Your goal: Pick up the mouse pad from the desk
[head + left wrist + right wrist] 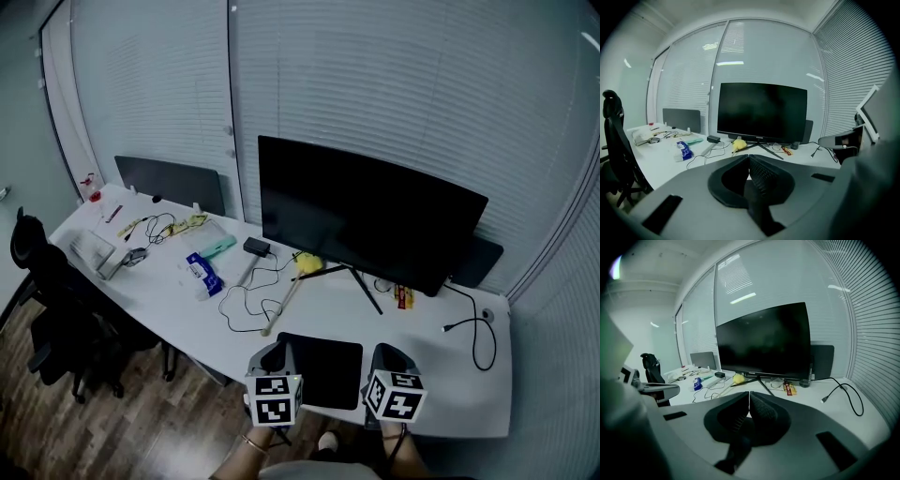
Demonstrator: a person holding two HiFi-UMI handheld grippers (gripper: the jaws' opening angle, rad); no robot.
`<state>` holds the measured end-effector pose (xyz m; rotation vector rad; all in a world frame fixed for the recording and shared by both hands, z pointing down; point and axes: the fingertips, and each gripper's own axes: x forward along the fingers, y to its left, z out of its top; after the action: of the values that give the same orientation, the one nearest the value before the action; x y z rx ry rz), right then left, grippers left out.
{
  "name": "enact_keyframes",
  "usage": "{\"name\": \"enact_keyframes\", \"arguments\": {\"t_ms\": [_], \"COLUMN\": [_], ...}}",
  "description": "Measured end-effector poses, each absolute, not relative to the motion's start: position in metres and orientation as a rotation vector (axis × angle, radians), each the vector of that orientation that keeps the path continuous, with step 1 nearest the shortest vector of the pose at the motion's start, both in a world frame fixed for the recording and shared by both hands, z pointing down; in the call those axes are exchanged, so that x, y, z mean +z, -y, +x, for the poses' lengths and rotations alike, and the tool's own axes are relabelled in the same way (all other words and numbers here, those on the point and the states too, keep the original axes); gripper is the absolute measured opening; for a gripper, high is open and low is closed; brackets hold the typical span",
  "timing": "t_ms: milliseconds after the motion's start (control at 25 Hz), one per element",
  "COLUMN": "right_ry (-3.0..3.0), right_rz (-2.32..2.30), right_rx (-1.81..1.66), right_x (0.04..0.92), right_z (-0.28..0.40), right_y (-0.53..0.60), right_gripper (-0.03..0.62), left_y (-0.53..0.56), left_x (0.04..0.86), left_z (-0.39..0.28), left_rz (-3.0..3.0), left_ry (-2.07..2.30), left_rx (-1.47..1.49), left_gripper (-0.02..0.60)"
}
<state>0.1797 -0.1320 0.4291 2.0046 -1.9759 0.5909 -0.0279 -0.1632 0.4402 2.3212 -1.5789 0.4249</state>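
Observation:
A black rectangular mouse pad (323,370) lies flat at the white desk's (169,309) front edge, in front of the monitor. My left gripper (279,351) hovers at the pad's left edge and my right gripper (386,353) at its right edge, each with its marker cube nearest me. Both are shut with nothing between the jaws. In the left gripper view the closed jaws (748,157) point toward the monitor, and in the right gripper view the closed jaws (749,393) do the same. Both gripper bodies hide the pad in those views.
A wide black monitor (366,220) on a tripod stand fills the back of the desk. A yellow duster (307,264), loose black cables (246,305), a blue pack (203,273) and a charger (256,247) lie to the left. A cable (478,333) loops at the right. An office chair (47,300) stands at the far left.

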Motion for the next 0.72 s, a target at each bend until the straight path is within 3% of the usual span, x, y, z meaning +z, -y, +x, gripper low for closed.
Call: {"name": "enact_keyframes", "arguments": {"t_ms": [720], "right_ry": [2.068], "right_rz": [1.831], "right_rx": [0.647], "right_x": [0.451], "right_z": [0.189], "right_y": [0.202], "right_gripper": [0.034], "left_y": [0.206], "left_x": [0.461], "left_z": [-0.015], "left_rz": [2.181], "left_ry": [1.657], "left_rx": [0.508], "left_gripper": [0.018]}}
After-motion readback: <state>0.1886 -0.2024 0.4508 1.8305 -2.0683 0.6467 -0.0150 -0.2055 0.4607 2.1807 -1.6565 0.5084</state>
